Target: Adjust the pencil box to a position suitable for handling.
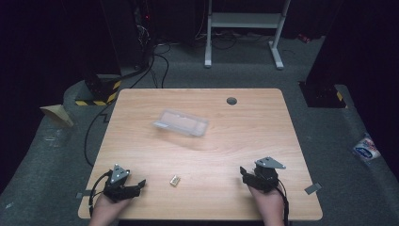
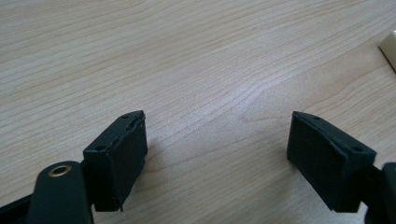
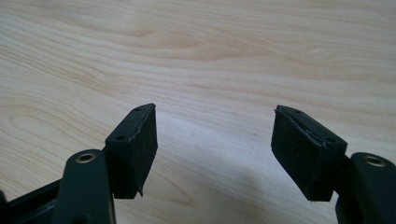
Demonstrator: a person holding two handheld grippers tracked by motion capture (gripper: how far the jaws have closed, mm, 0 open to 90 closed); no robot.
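Left gripper (image 1: 136, 184): low at the near left corner of the table (image 1: 244, 155), held in the person's left hand (image 1: 107, 207); jaws point toward the table's middle and stand apart with nothing between them. In the left gripper view (image 2: 217, 140) bare wood shows in the gap.
Right gripper (image 1: 244, 173): low at the near right of the table, held in the right hand (image 1: 269, 203); grey three-cornered plate on top, jaws pointing leftward and away. In the right gripper view (image 3: 215, 140) the jaws stand apart over bare wood, holding nothing.
Small block (image 1: 175, 180): a pale, tan-coloured piece lying on the table between the two grippers, nearer the left one and clear of both. A pale corner at the right edge of the left gripper view (image 2: 388, 49) is probably the same piece, cut off by the frame.
Clear plastic case (image 1: 181, 122): flat, rectangular, lying slightly skewed near the table's middle, well apart from both grippers; its outline is soft and its contents cannot be made out.
Hard to make out: the forearms are cut off at the bottom edge of the high view; the block is too small to identify.
Surroundings: a dark round grommet (image 1: 231, 100) near the far edge of the table; black cables (image 1: 157, 61) on the grey floor; a white metal stand (image 1: 244, 28) beyond the table; a blue-and-white packet (image 1: 366, 148) on the floor at right.
Obstructions: nothing lies between either gripper and the block.
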